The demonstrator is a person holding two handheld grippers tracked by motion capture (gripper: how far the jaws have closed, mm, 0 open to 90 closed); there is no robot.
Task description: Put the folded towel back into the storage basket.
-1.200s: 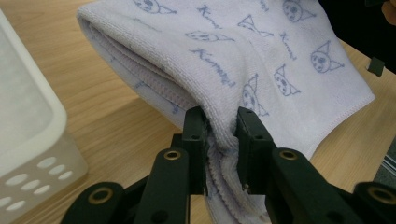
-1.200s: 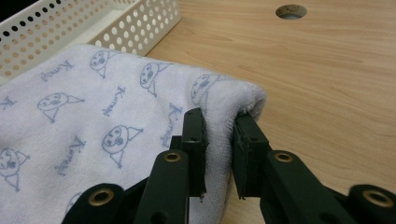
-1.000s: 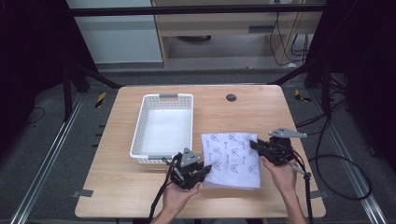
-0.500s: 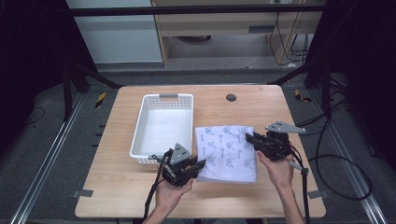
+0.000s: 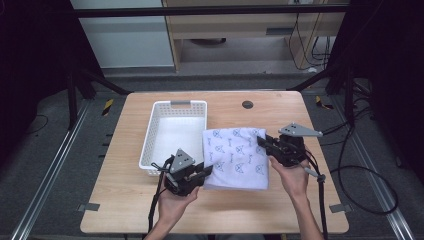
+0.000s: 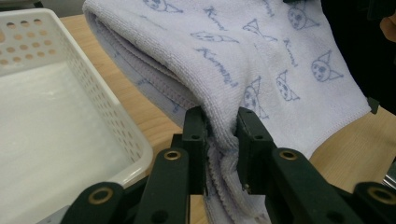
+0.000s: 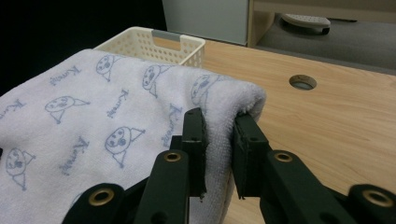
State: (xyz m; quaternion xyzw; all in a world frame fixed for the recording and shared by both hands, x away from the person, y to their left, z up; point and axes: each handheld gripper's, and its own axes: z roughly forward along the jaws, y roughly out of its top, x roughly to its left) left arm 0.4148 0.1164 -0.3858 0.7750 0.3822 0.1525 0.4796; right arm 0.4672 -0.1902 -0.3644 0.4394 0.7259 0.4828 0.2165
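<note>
Folded towel (image 5: 236,158) held up betw. both grippers, just right of the basket (image 5: 172,135)
Left gripper (image 5: 202,174) was clamped on the near-left corner; right gripper (image 5: 264,144) pinched the far-right edge; towel hung above the table (image 5: 280,215), layers sagging at left.

This looks like a lab or a recording room. A small wooden worktop (image 5: 150,210) stands on grey carpet floor between metal rails (image 5: 45,200), with black frame bars (image 5: 200,10) overhead, dark curtains at both sides, and loose cables (image 5: 360,175) beside the right edge.
</note>
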